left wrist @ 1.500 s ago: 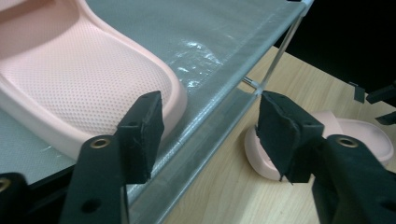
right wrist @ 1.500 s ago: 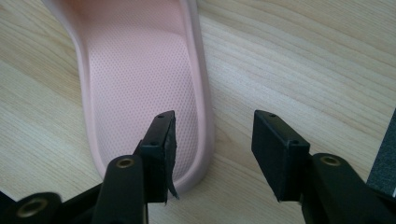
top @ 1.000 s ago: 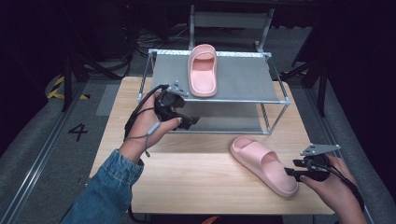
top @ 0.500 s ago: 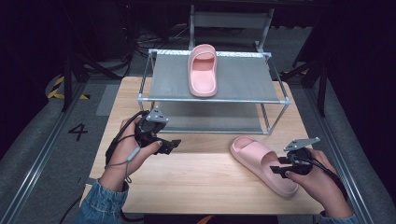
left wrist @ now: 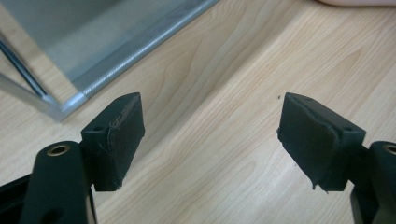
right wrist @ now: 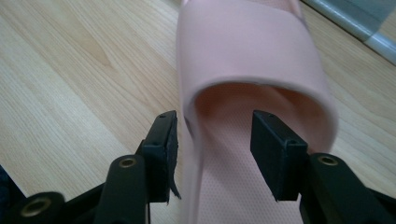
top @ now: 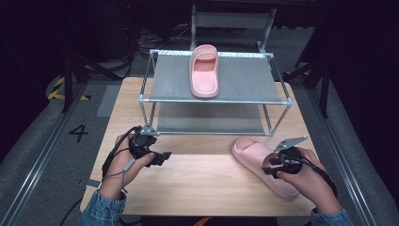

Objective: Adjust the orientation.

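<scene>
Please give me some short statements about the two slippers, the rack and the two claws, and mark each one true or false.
1. One pink slipper lies on the top shelf of the rack. True.
2. The left claw holds a slipper. False: it is open over bare table.
3. The right claw has one jaw inside the second slipper and one outside its edge. True.
4. The second slipper lies on the rack's lower shelf. False: it lies on the table.

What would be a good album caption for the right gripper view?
Open tongs straddle one side edge of a pink slipper on a wooden table.
</scene>
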The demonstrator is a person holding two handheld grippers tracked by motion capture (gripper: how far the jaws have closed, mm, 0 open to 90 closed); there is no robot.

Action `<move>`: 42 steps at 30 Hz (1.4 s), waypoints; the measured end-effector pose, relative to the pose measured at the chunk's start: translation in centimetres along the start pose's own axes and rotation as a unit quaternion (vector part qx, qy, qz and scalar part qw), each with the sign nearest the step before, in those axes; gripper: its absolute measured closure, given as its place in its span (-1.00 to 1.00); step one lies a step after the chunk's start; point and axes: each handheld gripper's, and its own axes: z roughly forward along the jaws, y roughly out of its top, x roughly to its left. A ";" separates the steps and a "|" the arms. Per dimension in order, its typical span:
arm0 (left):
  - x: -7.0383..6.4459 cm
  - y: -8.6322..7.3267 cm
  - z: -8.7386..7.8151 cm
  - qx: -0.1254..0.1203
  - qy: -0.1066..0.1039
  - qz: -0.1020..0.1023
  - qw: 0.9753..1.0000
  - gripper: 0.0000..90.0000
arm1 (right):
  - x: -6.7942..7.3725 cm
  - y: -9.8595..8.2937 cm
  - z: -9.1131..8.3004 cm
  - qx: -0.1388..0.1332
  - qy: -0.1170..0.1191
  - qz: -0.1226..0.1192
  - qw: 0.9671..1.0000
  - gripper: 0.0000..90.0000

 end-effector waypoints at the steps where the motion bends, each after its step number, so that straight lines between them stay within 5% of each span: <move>1: 0.3 -0.4 0.0 0.004 0.001 -0.006 1.000 -0.50 | 0.1 0.3 0.5 0.006 0.001 -0.005 1.000 0.21; 8: 1.5 -2.1 0.5 0.021 0.004 -0.031 0.999 -0.52 | 0.5 1.1 1.8 0.022 0.012 -0.015 1.000 0.31; 12: 2.1 -2.9 0.7 0.044 -0.007 -0.019 0.999 -0.56 | 0.7 1.5 2.4 0.033 0.011 -0.019 0.999 0.40; 22: 3.3 -4.3 1.2 0.074 -0.005 -0.027 0.997 -0.60 | 1.0 2.2 3.1 0.047 0.001 -0.021 0.999 0.74; 35: 4.9 -4.5 0.6 0.071 -0.002 -0.030 0.997 -0.60 | 1.0 2.3 2.8 0.037 0.011 -0.004 0.999 0.80; 42: 4.9 -4.4 0.3 0.074 -0.007 -0.026 0.997 -0.61 | 1.3 3.0 1.2 0.029 0.016 0.001 0.999 0.79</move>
